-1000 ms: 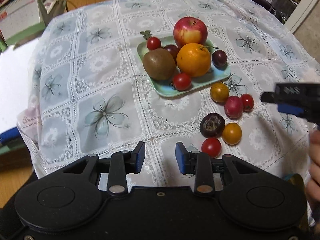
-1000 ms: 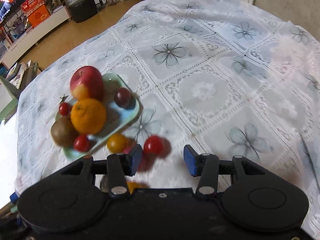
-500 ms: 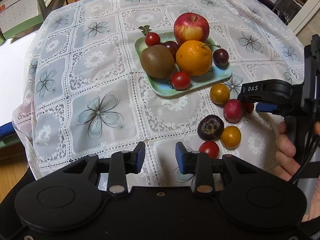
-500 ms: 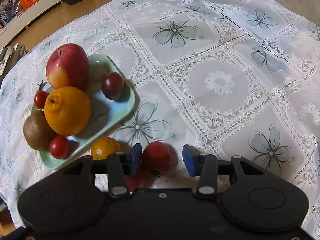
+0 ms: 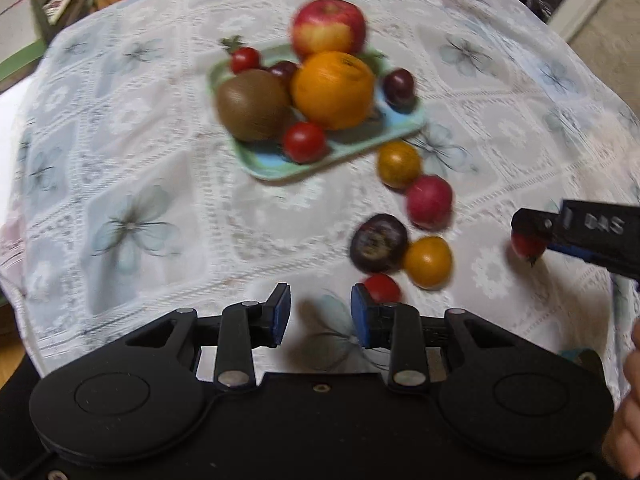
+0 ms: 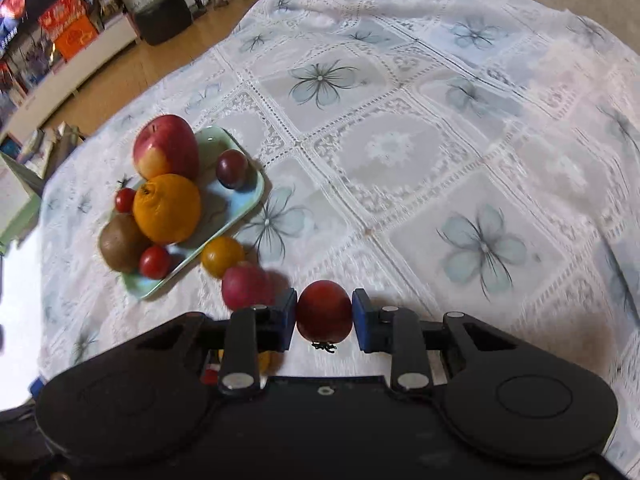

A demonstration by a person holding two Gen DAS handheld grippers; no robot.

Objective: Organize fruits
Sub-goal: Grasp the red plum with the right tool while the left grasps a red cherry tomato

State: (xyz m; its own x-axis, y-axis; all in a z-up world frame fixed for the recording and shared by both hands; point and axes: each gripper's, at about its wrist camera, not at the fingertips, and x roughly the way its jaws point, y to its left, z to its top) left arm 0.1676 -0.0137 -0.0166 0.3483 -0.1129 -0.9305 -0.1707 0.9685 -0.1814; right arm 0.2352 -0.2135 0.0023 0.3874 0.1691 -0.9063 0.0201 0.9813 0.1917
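Observation:
A pale green tray (image 5: 276, 166) (image 6: 250, 200) on the lace tablecloth holds an apple (image 5: 329, 26), an orange (image 5: 332, 89), a kiwi (image 5: 253, 105), small red tomatoes and dark plums. Loose fruit lies beside it: a yellow tomato (image 5: 399, 163), a pink-red fruit (image 5: 429, 201), a dark plum (image 5: 378, 243), an orange tomato (image 5: 427, 261) and a red tomato (image 5: 382, 287). My right gripper (image 6: 324, 316) is shut on a red cherry tomato (image 6: 324, 311), lifted off the cloth; that cherry tomato (image 5: 528, 245) also shows under the right gripper's tip in the left wrist view. My left gripper (image 5: 320, 312) hangs open and empty just left of the nearest red tomato.
The flowered lace tablecloth (image 6: 400, 152) covers the whole table and drapes over its edges. Wooden floor (image 6: 120, 72), a low shelf with books and boxes lie beyond the far left. A hand (image 5: 628, 420) shows at the right edge.
My right gripper has closed on the red cherry tomato and lifted it up and away from the other loose fruit. The left gripper has moved slightly closer to the fruit, staying open.

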